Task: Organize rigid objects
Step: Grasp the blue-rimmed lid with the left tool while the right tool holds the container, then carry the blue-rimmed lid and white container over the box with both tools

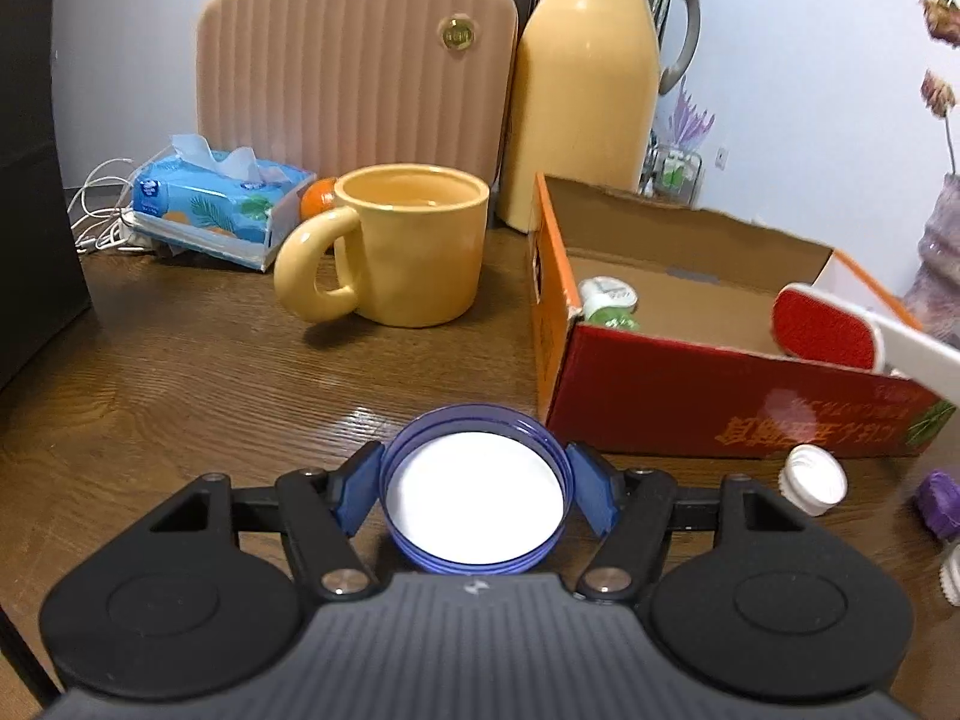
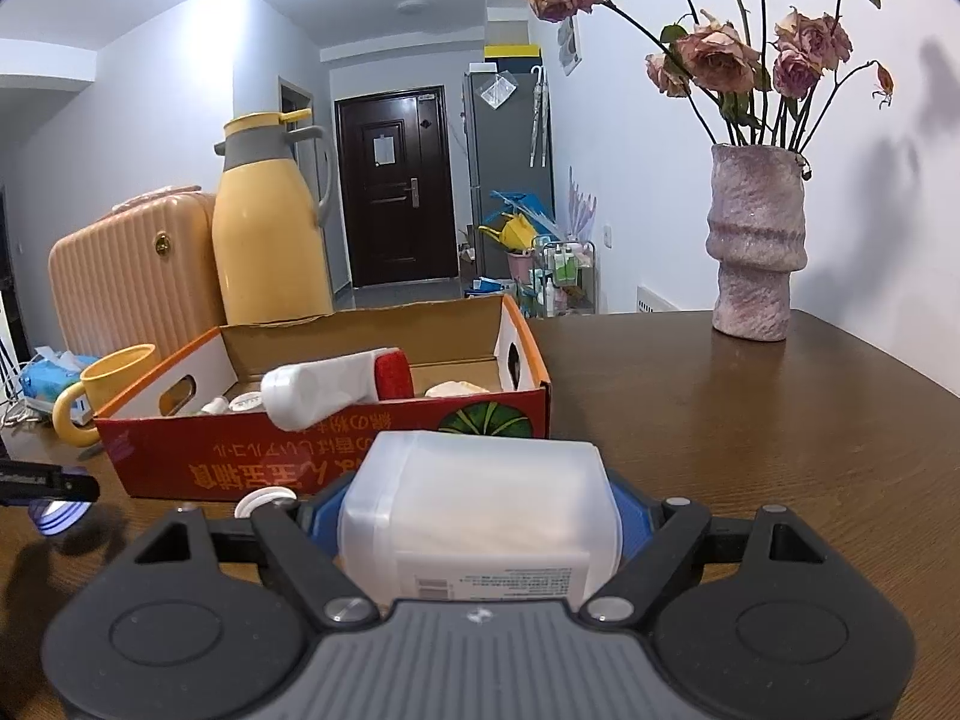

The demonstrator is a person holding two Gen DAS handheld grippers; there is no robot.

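Between the blue pads of our left claw (image 1: 474,495) sits a blue lid (image 1: 474,495), turned open side up so its white liner shows, resting on the brown desk (image 1: 180,396). The pads stand at the two sides of its threaded rim, very near or just touching; we cannot tell whether they press yet, so we count the claw as apart around the lid, not clamped

We judge the lid light, stiff and a little slick: thin hard plastic with fine ridges outside. A hold across the widest part of the rim, pads level and low on the wall, should keep it from popping out or tipping. Too hard a squeeze may flex the ring into an oval

Our right claw (image 2: 480,516) is clamped on a white plastic jug (image 2: 480,498) lying on its side, pads on its two flat walls, label toward the camera. It looks bulkier and perhaps heavier than the lid, with walls that may give slightly; we cannot tell whether it holds liquid

Ahead stands the red cardboard box (image 1: 690,396), open on top, just beside the lid and to its right. It already holds a lint brush (image 2: 342,387) propped on its near wall and some small bottles. A white cap (image 1: 813,480) and a purple cap (image 1: 939,498) lie on the desk near the box; the yellow mug (image 1: 408,246) stands well apart to the left
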